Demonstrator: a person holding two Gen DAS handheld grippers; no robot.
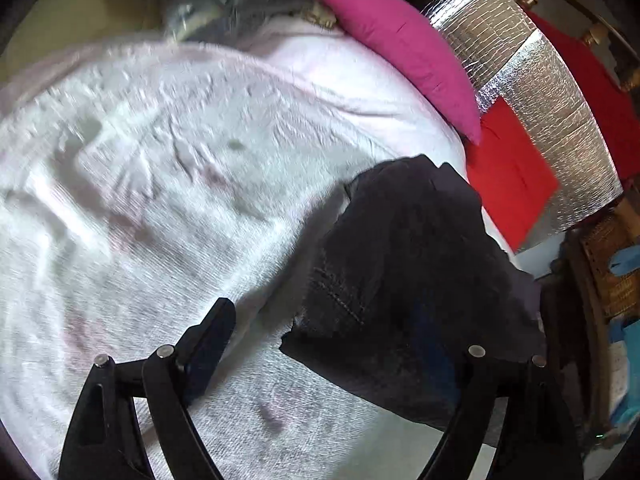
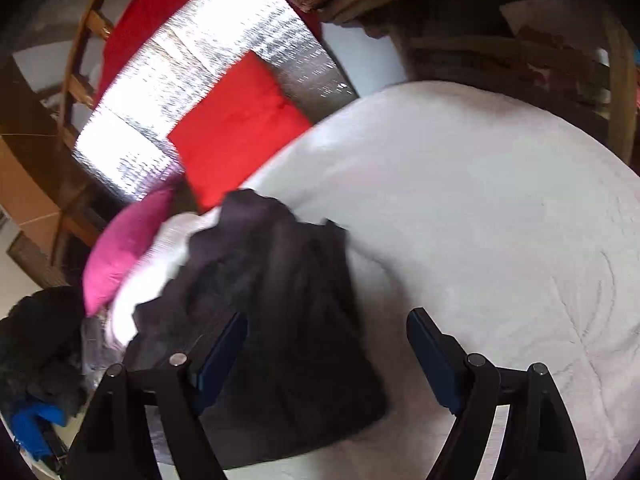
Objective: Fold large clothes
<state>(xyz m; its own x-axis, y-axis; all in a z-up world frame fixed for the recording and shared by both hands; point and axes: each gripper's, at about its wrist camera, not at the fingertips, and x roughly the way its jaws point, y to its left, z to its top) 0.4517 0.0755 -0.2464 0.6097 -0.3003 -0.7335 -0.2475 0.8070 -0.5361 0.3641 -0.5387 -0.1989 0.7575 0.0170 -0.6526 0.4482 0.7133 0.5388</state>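
A folded dark garment [image 1: 404, 280] lies on a white bed [image 1: 160, 200], pink pillow [image 1: 404, 52] at one o'clock, red cushion [image 1: 508, 184] beside it, both grippers [image 1: 348, 344] [image 2: 328, 344] hovering spread wide and empty.

Open white bedspread [image 1: 160, 200] left, dark garment [image 1: 408, 272] right, pillows [image 1: 404, 48] along far edge

Your left hand-held gripper [image 1: 340, 344] is spread wide above the bed [image 1: 168, 208], its white textured cover rumpled. The dark garment [image 1: 404, 276] lies bunched on the cover, hiding the tip of your gripper's right finger. Beyond it a magenta pillow [image 1: 404, 52] and a red cushion [image 1: 508, 180] lean on silver foil padding [image 1: 548, 92].
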